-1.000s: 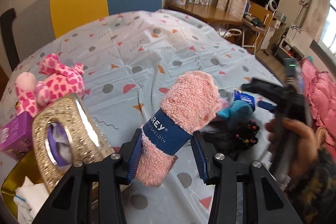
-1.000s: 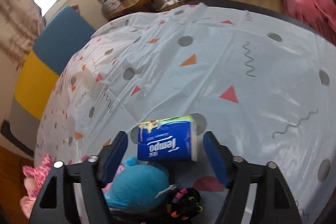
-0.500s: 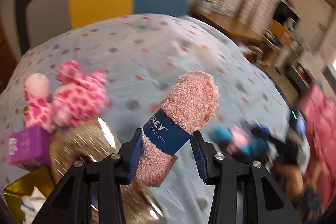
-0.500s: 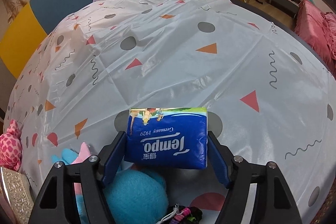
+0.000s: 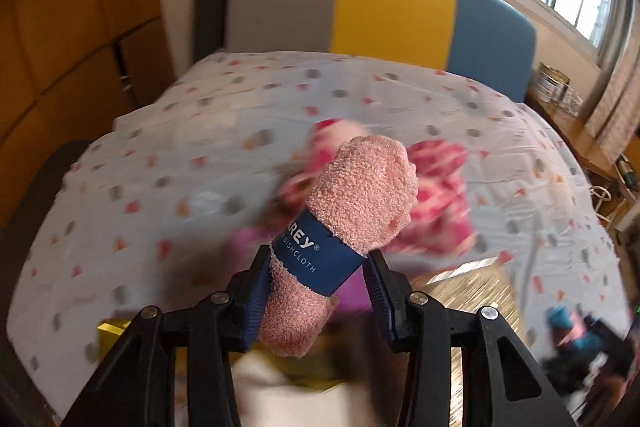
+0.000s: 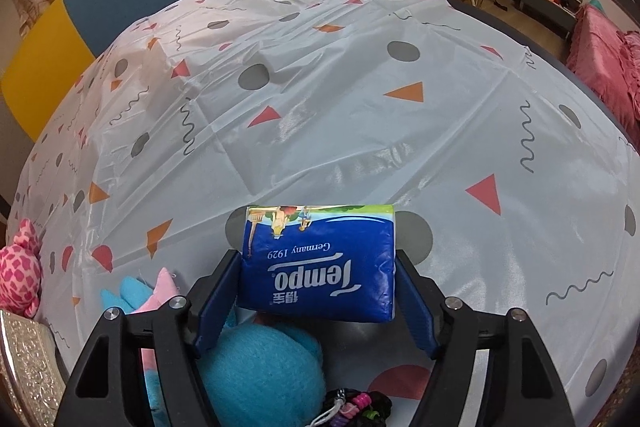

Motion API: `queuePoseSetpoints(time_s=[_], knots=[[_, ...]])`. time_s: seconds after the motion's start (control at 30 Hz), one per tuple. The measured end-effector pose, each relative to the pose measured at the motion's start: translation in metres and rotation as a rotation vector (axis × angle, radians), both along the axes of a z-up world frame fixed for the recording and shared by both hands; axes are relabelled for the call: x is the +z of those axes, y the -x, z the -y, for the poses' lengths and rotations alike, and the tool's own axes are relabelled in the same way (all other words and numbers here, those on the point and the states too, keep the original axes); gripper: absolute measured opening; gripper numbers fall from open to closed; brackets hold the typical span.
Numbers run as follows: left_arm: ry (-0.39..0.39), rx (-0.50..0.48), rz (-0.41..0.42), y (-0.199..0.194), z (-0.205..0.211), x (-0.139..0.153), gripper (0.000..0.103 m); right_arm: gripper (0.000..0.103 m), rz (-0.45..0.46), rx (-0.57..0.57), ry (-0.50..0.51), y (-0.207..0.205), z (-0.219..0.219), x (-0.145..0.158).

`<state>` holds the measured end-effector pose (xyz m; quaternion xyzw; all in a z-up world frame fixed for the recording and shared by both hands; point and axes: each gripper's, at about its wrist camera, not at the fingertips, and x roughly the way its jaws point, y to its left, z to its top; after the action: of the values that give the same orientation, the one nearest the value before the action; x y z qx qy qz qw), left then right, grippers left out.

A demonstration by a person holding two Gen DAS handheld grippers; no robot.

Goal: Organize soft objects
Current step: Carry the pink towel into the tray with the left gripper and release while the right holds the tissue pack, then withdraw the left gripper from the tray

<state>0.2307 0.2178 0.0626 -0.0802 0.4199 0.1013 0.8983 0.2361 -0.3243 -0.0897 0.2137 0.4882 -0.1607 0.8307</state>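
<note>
Pink dishcloth (image 5: 352, 223): a rolled fluffy cloth with a dark blue paper band, at the centre of my left wrist view, tilted with its top leaning right.
Left gripper (image 5: 316, 291): I have its blue pads pressed on the banded middle of the roll, holding it above the tabletop.
Tissue pack (image 6: 320, 263): a blue Tempo packet, its print upside down to me, low in the centre of my right wrist view.
Right gripper (image 6: 318, 303): its blue pads touch both short ends of the pack, pinching it.
Blue plush toy (image 6: 260, 375): under the pack at the lower left of the right view, with pink parts beside it.
Hair ties (image 6: 356, 407): a black bundle with coloured bands at the bottom edge.
Pink spotted plush (image 5: 436, 203): blurred, behind the dishcloth in the left view; also at the left edge of the right view.
Gold box (image 6: 24, 367): an embossed edge at the lower left of the right view.
Tabletop (image 6: 320, 99): covered by a white cloth printed with triangles, dots and squiggles.
Chair (image 5: 380, 11): grey, yellow and blue back, at the top of the left view.
</note>
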Motion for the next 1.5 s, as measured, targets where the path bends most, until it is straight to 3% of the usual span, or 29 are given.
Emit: queuePoseSetpoints(time_s=[0.13,0.37,0.6,0.67,0.73,0.8,0.93,1.07,1.23,1.5], knots=[[-0.005,0.036,0.007,0.055,-0.04,-0.011,0.046,0.075,-0.001,-0.008,0.005,0.001,0.002,0.0],[0.092,0.114,0.014,0.155,-0.084,-0.037,0.046,0.074,-0.007,0.0,0.048,0.0,0.0,0.0],[0.277,0.17,-0.046,0.223,-0.093,-0.081,0.047,0.074,-0.008,0.004,0.072,0.002,-0.003,0.001],[0.318,0.166,-0.043,0.232,-0.084,-0.086,0.048,0.074,-0.009,0.005,0.077,0.003,-0.004,0.001],[0.406,0.162,-0.038,0.239,-0.076,-0.092,0.05,0.074,-0.01,0.009,0.085,0.003,-0.005,0.001],[0.434,0.164,-0.032,0.241,-0.069,-0.095,0.051,0.074,-0.012,0.011,0.092,0.004,-0.006,0.001],[0.312,0.18,-0.051,0.242,-0.055,-0.097,0.064,0.074,-0.015,0.015,0.099,0.004,-0.007,0.002],[0.228,0.181,-0.036,0.252,-0.049,-0.092,0.065,0.074,-0.015,0.015,0.102,0.002,-0.007,0.001],[0.025,0.158,-0.014,0.257,-0.029,-0.083,0.074,0.073,-0.012,0.017,0.112,0.003,-0.008,0.001],[-0.076,0.12,0.031,0.259,-0.005,-0.067,0.076,0.073,-0.001,-0.012,0.1,0.005,-0.002,0.003]])
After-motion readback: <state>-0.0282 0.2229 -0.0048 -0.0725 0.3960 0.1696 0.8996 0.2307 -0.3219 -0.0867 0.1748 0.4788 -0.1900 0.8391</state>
